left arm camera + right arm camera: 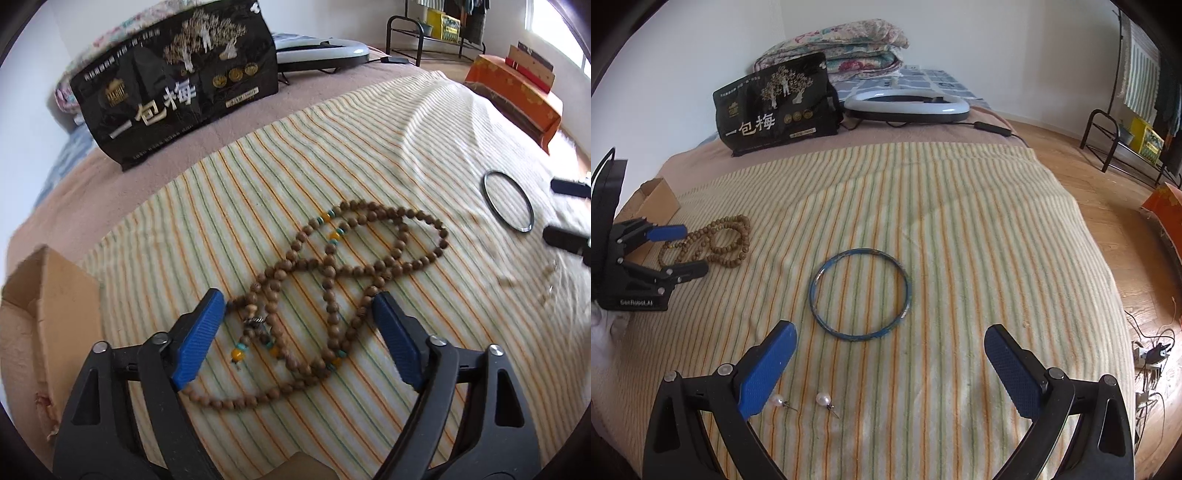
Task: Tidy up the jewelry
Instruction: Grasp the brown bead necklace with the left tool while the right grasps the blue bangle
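Left tongs [298, 310]: I am holding them spread wide, straddling the near loops of the beads, gripping nothing.
Right tongs [890, 341]: I am holding them spread wide as well, empty, just short of the bangle.
Beads [332, 273]: a long wooden strand is lying in crossed loops on the striped towel [369, 147], with amber and turquoise spacers and a small tassel end by my left finger.
Beads, handling: I am judging them light and fully limp; the loops will trail and may snag on the towel pile. I am favouring a pinch where several strands cross, so more of the strand lifts at once.
Bangle [860, 294]: a thin blue ring is lying flat on the towel, ahead of my right tongs.
Bangle, handling: I am judging it stiff, smooth and likely slippery; a pinch across the rim at one point looks best.
Earrings [803, 402]: two pearl studs are lying just beside my right tongs' left finger.
Earrings, handling: tiny, round, prone to rolling; I am expecting to need a pad-tip pinch on the pearl.
Box [48, 295]: an open carton is sitting at the towel's left edge, probably the destination.
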`<state>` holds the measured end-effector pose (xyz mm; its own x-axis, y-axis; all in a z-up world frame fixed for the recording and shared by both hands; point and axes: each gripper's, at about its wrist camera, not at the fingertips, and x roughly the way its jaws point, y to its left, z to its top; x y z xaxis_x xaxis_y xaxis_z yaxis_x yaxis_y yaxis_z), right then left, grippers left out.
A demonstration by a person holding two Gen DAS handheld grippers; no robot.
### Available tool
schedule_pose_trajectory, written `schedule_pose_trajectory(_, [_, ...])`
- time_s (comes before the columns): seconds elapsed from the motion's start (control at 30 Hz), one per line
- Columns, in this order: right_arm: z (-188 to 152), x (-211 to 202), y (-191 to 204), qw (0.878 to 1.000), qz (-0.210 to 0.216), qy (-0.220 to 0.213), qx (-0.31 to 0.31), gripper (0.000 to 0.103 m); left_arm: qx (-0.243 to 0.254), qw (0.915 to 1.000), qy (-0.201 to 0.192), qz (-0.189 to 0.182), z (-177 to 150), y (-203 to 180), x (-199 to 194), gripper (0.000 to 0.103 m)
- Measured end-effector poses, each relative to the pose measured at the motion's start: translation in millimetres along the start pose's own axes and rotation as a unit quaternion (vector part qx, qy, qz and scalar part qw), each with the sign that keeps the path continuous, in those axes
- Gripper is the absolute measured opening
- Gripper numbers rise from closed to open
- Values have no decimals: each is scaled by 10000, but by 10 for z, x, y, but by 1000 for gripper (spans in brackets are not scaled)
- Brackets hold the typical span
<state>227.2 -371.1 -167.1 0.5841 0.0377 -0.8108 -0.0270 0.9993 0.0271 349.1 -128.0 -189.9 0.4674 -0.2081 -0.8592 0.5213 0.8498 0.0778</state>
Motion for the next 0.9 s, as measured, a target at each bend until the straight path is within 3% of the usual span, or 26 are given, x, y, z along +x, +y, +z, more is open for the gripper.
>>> schedule_pose_trajectory(0.33, [62, 311, 84, 9995, 129, 273, -131, 103, -372, 9977, -49, -567, 73, 167, 107, 88])
schedule_pose_trajectory(0.67, [147, 425, 116, 9992, 22, 292, -268, 103, -293, 9950, -64, -953, 127, 109, 56, 29])
schedule_pose_trajectory(0.9, [156, 450, 133, 9988, -34, 323, -360, 103, -433, 9945, -130, -940, 81, 51, 33, 12])
